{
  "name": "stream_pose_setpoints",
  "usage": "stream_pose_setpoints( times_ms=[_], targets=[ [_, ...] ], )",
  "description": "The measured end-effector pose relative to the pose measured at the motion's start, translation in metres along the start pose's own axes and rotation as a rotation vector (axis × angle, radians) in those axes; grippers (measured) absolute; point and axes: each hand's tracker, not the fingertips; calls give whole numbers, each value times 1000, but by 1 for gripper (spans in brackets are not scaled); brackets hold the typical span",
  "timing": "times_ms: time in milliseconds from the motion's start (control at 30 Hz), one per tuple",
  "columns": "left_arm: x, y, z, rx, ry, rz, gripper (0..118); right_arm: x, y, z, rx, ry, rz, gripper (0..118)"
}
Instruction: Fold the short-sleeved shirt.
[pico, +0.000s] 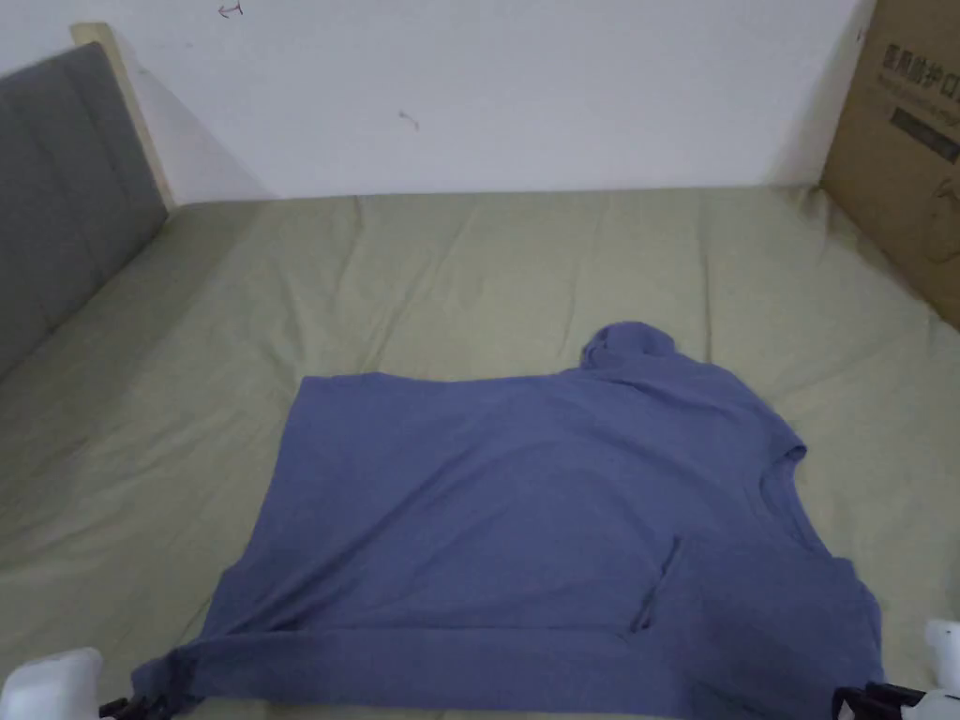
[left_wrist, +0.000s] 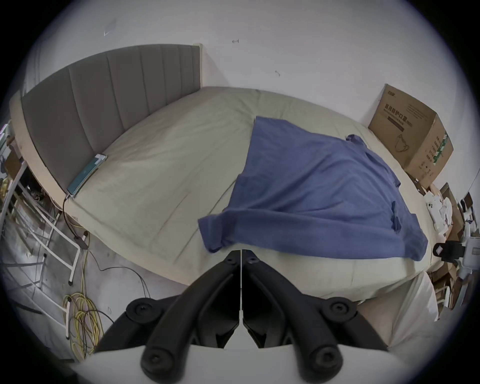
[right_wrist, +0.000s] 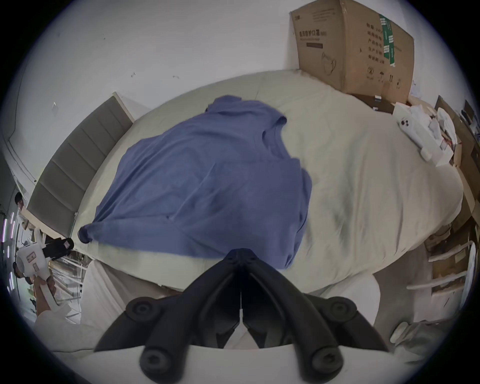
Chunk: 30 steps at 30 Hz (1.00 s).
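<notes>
In the head view the blue short-sleeved shirt (pico: 544, 525) lies spread on the olive bed sheet (pico: 469, 272), collar toward the right, its near edge folded over in a band along the bed's front. The left gripper (pico: 127, 708) sits at the shirt's near-left corner and the right gripper (pico: 867, 701) at its near-right corner; their fingers cannot be judged here. A cardboard box (pico: 905, 150) stands at the far right and a grey headboard (pico: 66, 187) at the left. In the left gripper view the fingers (left_wrist: 231, 259) are pressed together just short of the shirt's bunched corner, apparently holding nothing. In the right gripper view the fingers (right_wrist: 249, 256) are closed at the shirt's near edge; whether cloth is pinched between them cannot be told.
</notes>
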Motion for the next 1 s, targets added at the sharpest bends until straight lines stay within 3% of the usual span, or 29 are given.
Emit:
stream_pose_setpoints(
  times_ms=[33, 67, 100, 133, 167, 200, 267, 300, 367, 667, 700, 767, 800, 900, 933, 967, 1000],
  targets=[
    [-3, 1, -2, 24, 15, 4, 2, 2, -1, -3, -4, 7, -9, 0],
    [-7, 5, -3, 42, 21, 17, 17, 3, -2, -4, -4, 8, -27, 0],
    [-10, 9, -8, 37, 29, 24, 60, 4, -2, -5, -9, 16, -38, 0],
    [-13, 14, -14, 21, 33, 19, 91, 6, -1, -7, -12, 21, -45, 0],
    [-15, 17, -23, 3, 35, 10, 109, 6, -1, -8, -13, 22, -53, 0],
    [-16, 20, -31, 8, 37, 6, 113, 7, 0, -9, -18, 25, -53, 0],
    [-20, 24, -50, -26, 51, -13, 102, 6, 0, -10, -24, 22, -51, 0],
    [-22, 25, -62, -81, 72, -14, 75, 6, -1, -11, -29, 21, -49, 0],
    [-22, 23, -72, -97, 54, 17, 5, 8, -2, -11, -37, 15, -56, 0],
    [-16, 13, -71, -100, 60, -48, 2, 30, -5, -15, -41, -18, -81, 1],
    [-18, 14, -69, -93, 63, -42, 2, 32, -2, -17, -37, -32, -74, 20],
    [-19, 19, -65, -90, 52, -22, 2, 36, 2, -28, -82, -63, -34, 84],
    [-21, 20, -64, -85, 53, -16, 2, 38, 2, -34, -65, -60, -33, 93],
    [-19, 24, -60, -83, 50, -19, 2, 46, 0, -58, -230, -84, -59, 89],
    [-19, 24, -58, -80, 52, -20, 2, 46, -5, -63, -245, -65, -48, 68],
    [-20, 24, -57, -80, 48, -20, 2, 43, -8, -62, -209, -113, -21, 37],
    [-14, 25, -52, -81, 47, -20, 2, 39, -9, -58, -174, -257, 53, 17]
  ],
)
